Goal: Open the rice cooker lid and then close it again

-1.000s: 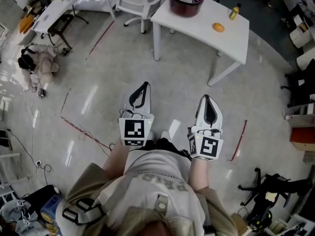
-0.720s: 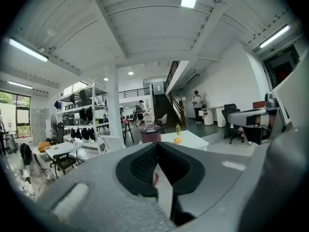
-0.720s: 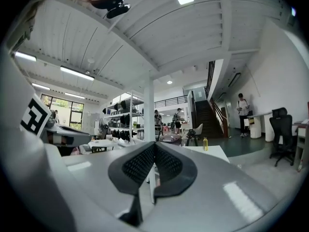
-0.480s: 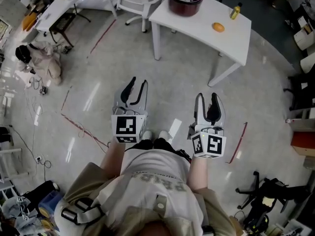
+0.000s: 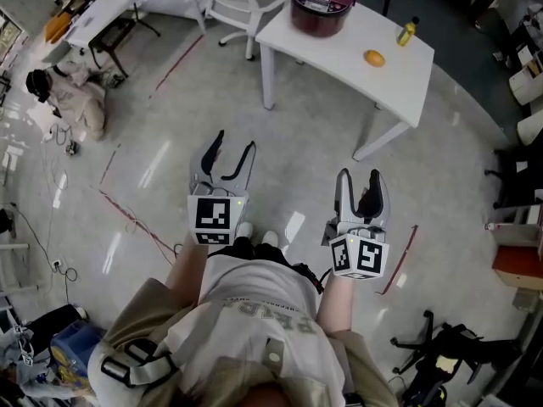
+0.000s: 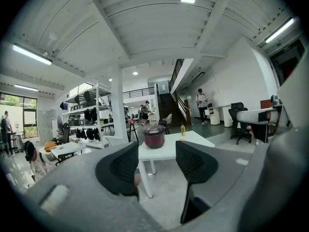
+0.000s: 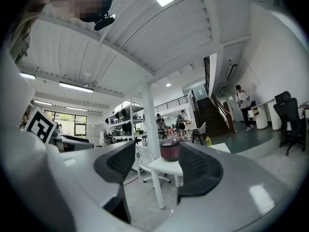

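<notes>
The maroon rice cooker (image 5: pixel 321 5) stands with its lid down at the far end of a white table (image 5: pixel 356 75), several steps ahead of me. It shows small between the jaws in both gripper views (image 6: pixel 154 136) (image 7: pixel 170 150). My left gripper (image 5: pixel 235 142) (image 6: pixel 157 166) and right gripper (image 5: pixel 359 176) (image 7: pixel 157 166) are held out in front of my body over the floor, well short of the table. Both point roughly level toward the cooker. Their jaws are opening, with nothing between them.
An orange (image 5: pixel 374 58) and a yellow bottle (image 5: pixel 406 30) lie on the table right of the cooker. A white chair (image 5: pixel 237 7) stands to its left, and a desk (image 5: pixel 93 19) farther left. Red tape lines and cables cross the floor. People stand in the distance.
Both grippers' jaws have gone from shut to apart. I have walked forward, so the table and cooker sit a little nearer in the head view.
</notes>
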### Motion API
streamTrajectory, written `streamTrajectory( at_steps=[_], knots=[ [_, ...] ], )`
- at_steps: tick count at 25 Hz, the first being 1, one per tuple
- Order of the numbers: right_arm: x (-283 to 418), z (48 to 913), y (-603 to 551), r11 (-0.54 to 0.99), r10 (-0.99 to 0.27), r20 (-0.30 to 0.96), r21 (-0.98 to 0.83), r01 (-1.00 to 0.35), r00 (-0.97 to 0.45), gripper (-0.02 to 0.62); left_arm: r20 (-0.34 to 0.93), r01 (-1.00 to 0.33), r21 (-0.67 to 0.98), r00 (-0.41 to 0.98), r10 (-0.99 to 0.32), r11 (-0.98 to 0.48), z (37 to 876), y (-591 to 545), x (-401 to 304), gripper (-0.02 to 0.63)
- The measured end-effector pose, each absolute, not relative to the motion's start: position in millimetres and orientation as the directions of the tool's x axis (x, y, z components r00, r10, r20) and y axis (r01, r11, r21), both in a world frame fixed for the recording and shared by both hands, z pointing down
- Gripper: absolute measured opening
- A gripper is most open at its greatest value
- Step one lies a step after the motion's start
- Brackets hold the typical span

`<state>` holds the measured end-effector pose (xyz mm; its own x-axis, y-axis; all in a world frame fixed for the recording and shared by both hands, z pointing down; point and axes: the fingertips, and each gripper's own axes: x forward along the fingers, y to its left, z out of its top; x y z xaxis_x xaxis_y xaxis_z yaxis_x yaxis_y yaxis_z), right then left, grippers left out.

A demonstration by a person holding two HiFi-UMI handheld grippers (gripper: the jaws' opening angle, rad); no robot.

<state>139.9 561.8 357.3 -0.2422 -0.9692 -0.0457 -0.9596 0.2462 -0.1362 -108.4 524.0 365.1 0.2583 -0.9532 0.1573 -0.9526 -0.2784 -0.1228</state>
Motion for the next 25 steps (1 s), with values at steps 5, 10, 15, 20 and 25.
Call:
streamTrajectory(
  at_steps=[5, 10, 15, 20, 25],
  knots=[
    [143, 362, 557, 0.245, -0.969, -0.037, -0.138, -0.96, -0.243, 0.258, 0.172, -0.951, -0.141, 0.25, -0.953, -0.275, 368, 520, -112, 0.249],
    [138, 367, 545, 0.23, -0.973, -0.031, -0.145, -0.962, -0.228, 0.258, 0.173, -0.941, -0.156, 0.273, -0.946, -0.3, 370, 507, -115, 0.249],
    [124, 370, 519, 0.218, -0.976, -0.017, -0.136, -0.966, -0.217, 0.258, 0.173, -0.933, -0.151, 0.301, -0.938, -0.327, 373, 473, -124, 0.249],
    [111, 367, 480, 0.201, -0.98, -0.018, -0.139, -0.97, -0.2, 0.258, 0.169, -0.922, -0.154, 0.328, -0.929, -0.354, 371, 430, -136, 0.249],
    [93, 370, 441, 0.193, -0.981, -0.01, -0.112, -0.975, -0.193, 0.258, 0.163, -0.913, -0.151, 0.355, -0.921, -0.379, 374, 387, -149, 0.247]
  ],
)
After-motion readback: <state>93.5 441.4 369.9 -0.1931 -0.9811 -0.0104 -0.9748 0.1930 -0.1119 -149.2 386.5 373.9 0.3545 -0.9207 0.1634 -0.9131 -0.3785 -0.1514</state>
